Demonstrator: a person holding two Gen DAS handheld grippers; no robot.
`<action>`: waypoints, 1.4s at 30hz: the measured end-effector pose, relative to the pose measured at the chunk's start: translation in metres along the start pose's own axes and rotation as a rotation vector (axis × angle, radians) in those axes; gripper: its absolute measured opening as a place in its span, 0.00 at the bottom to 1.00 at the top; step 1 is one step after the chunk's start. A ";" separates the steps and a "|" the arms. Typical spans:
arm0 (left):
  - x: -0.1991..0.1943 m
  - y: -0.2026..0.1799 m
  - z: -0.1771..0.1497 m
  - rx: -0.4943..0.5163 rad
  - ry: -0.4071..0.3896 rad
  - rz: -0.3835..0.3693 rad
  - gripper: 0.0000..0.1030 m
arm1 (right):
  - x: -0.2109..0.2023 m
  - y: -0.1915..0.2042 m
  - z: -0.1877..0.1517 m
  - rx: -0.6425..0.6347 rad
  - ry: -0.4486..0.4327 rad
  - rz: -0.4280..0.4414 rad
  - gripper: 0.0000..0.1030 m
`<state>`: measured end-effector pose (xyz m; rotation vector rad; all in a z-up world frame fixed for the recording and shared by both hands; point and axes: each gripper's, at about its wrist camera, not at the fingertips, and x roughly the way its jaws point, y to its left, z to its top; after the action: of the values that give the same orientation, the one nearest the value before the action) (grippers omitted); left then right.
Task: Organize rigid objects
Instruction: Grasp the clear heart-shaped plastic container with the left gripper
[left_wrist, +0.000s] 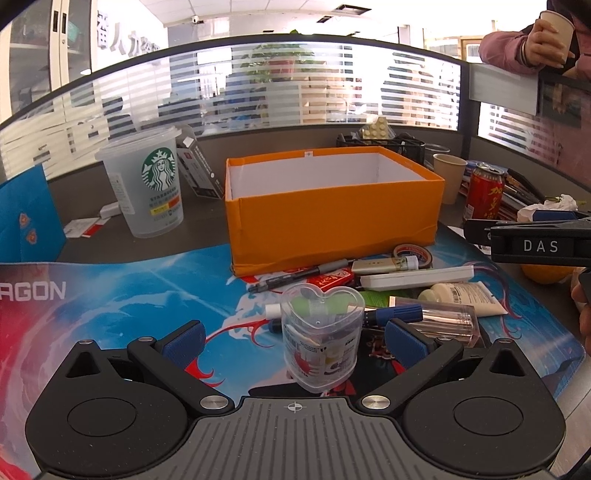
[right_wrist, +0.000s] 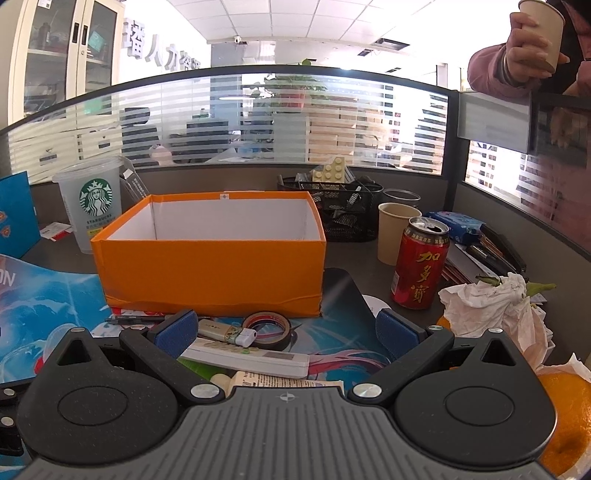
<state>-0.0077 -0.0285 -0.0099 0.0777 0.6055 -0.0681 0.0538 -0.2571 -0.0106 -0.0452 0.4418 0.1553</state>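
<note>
An open orange box (left_wrist: 332, 218) with a white inside stands on the desk mat; it also shows in the right wrist view (right_wrist: 210, 266). My left gripper (left_wrist: 295, 341) is open, its blue pads on either side of a clear heart-shaped container (left_wrist: 320, 338) without touching it. Behind it lie a pen (left_wrist: 295, 275), a lighter (left_wrist: 384, 264), a tape roll (left_wrist: 413, 253), a white remote (left_wrist: 417, 277), a cream tube (left_wrist: 461, 295) and a blue marker (left_wrist: 395, 314). My right gripper (right_wrist: 286, 332) is open over the remote (right_wrist: 247, 356), lighter (right_wrist: 227, 332) and tape roll (right_wrist: 267, 325).
A Starbucks cup (left_wrist: 146, 184) stands at the left. A red can (right_wrist: 419, 262), a paper cup (right_wrist: 395, 232), a black mesh organizer (right_wrist: 332, 206), crumpled tissue (right_wrist: 495, 310) and an orange (right_wrist: 565, 410) are at the right. A person with a paper cup (right_wrist: 543, 33) leans on the partition.
</note>
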 end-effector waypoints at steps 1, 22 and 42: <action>0.000 0.000 0.000 0.003 0.000 0.002 1.00 | 0.000 -0.001 0.000 0.000 0.001 -0.002 1.00; 0.015 0.002 -0.006 0.008 0.024 0.018 1.00 | 0.001 -0.001 -0.003 -0.025 -0.005 0.043 1.00; 0.068 -0.005 -0.003 0.065 0.019 -0.039 1.00 | 0.009 0.014 -0.051 -0.378 -0.051 0.322 0.99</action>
<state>0.0460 -0.0362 -0.0519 0.1296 0.6234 -0.1250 0.0379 -0.2463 -0.0603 -0.3415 0.3616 0.5546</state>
